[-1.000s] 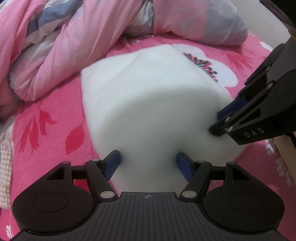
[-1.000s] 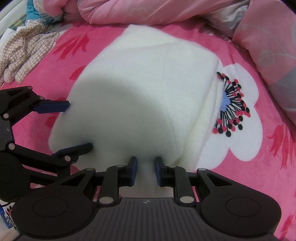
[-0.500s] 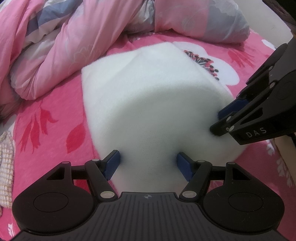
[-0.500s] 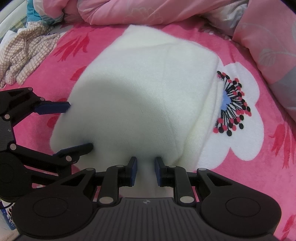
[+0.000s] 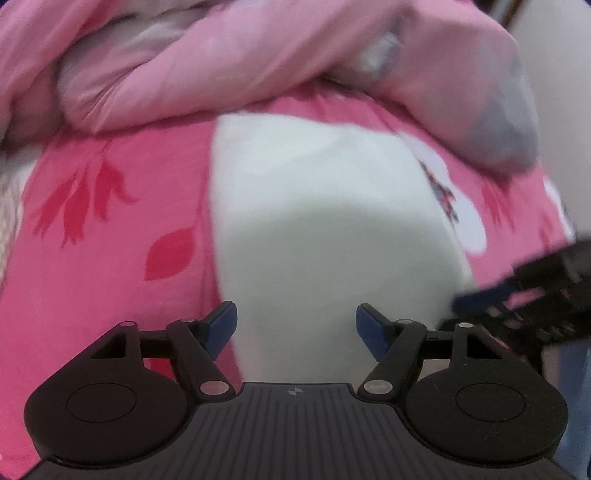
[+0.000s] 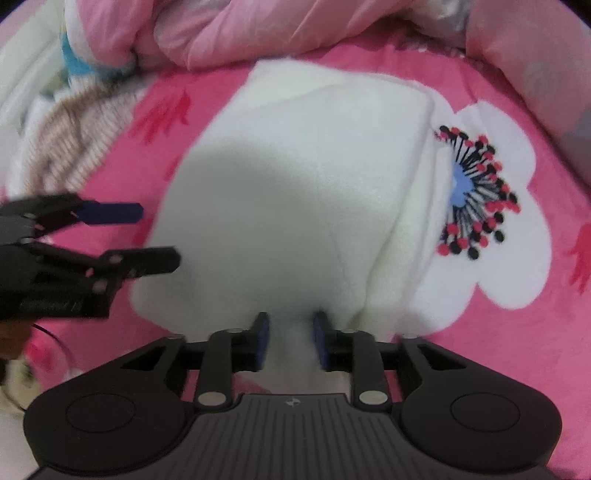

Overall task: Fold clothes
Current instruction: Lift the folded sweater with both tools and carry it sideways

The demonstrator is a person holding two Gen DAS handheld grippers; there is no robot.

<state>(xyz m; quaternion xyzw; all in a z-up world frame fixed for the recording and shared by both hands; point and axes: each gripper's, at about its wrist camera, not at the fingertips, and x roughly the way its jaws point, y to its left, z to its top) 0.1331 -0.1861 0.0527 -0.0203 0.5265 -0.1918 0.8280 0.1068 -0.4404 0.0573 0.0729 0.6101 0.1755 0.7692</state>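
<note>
Folded garment (image 6: 295, 177) lies on bedspread (image 6: 517, 350), quilt (image 6: 258, 29) seemingly behind.

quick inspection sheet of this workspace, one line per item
surface: pink floral bedspread
job's things: white folded garment lying flat on the bedspread
clutter: checked cloth at far left; pink duvet bunched behind
grippers: left gripper open and opening, over the garment's near edge, nothing gripped; right gripper opening, garment edge between its pads, not pressed
cables: thin wire by the left gripper, blurred
surroundings: pale wall at right
</note>
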